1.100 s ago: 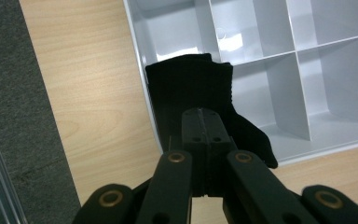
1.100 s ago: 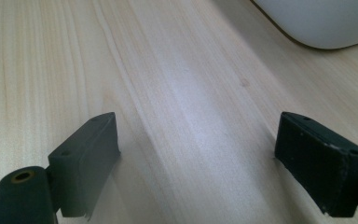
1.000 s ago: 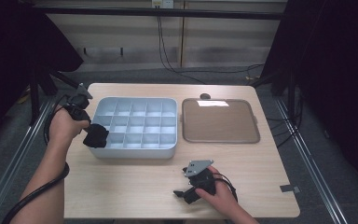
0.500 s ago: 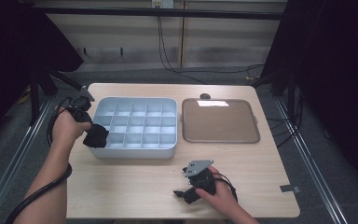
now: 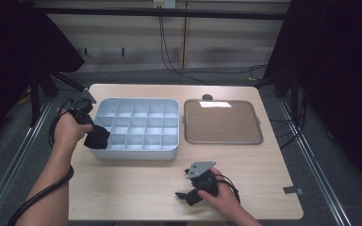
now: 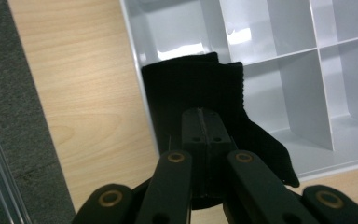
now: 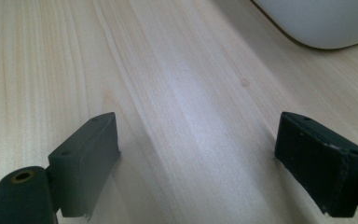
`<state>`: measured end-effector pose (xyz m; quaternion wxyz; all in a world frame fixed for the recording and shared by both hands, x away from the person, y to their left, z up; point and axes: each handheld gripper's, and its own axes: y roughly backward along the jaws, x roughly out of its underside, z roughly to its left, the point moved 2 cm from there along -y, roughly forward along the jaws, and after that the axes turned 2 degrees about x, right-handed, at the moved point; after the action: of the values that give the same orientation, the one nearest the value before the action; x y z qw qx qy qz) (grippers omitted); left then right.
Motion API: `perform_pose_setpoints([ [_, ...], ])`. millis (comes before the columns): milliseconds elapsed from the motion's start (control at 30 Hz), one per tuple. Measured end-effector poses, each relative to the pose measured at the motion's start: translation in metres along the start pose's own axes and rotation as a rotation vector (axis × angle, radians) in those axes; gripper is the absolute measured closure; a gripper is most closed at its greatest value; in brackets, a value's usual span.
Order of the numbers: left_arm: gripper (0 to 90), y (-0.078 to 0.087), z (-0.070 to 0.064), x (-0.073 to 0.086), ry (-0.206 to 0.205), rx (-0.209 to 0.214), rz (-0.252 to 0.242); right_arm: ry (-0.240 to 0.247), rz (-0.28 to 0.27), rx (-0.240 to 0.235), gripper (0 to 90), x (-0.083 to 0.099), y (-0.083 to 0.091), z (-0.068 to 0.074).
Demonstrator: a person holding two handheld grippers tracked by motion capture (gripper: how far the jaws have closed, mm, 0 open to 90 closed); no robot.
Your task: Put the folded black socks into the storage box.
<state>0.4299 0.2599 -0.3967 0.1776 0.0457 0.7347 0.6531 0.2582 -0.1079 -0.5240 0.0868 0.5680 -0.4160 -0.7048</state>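
A pale wooden surface [image 5: 136, 188] stands on a grey floor, with dark curtains at both sides and cables hanging down the wall behind. At the surface's left side, a black cloth [image 5: 97, 139] hangs over the near-left corner of a grey compartment tray [image 5: 141, 153], partly inside the corner cell and partly draped over the tray's left wall. The left tool [image 5: 94, 136] is clamped on that cloth.

The left gripper view brings this up close: the cloth [image 6: 200, 93] has a ribbed knit edge, its upper part lies in the corner compartment, and the two black jaws are pressed together on its lower part, over the tray's [image 6: 298, 70] rim. The high view does not resolve the knit or the jaws, but it shows the whole tray with its grid of cells and a brown flat tray [image 5: 222, 121] just beside it on the right, with a small dark object [image 5: 207, 97] behind that.

The right tool [image 5: 188, 195] rests near the front edge of the surface, well apart from both trays. The right gripper view shows its jaws spread wide over bare wood [image 7: 182, 93], with a rounded pale corner of the compartment tray [image 7: 326, 23] at the top right.
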Motion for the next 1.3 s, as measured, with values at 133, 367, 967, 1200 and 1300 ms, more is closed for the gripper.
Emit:
perform_pose_setpoints([
  [133, 89.8, 0.003, 0.003, 0.001, 0.003, -0.014, -0.004, 0.000, 0.000, 0.000, 13.2, 0.000, 0.000, 0.000],
  [367, 89.3, -0.003, 0.002, 0.003, 0.012, -0.018, 0.007, 0.000, 0.000, 0.000, 13.1, 0.000, 0.000, 0.000],
  [967, 89.3, -0.022, 0.000, 0.005, 0.011, -0.008, 0.053, 0.000, 0.000, 0.000, 13.1, 0.000, 0.000, 0.000],
  [1200, 87.8, -0.015, -0.001, 0.002, 0.008, -0.011, 0.023, 0.000, 0.000, 0.000, 13.1, 0.000, 0.000, 0.000],
  [1300, 87.7, -0.013, -0.003, -0.001, 0.002, -0.017, 0.000, 0.000, 0.000, 0.000, 13.1, 0.000, 0.000, 0.000],
])
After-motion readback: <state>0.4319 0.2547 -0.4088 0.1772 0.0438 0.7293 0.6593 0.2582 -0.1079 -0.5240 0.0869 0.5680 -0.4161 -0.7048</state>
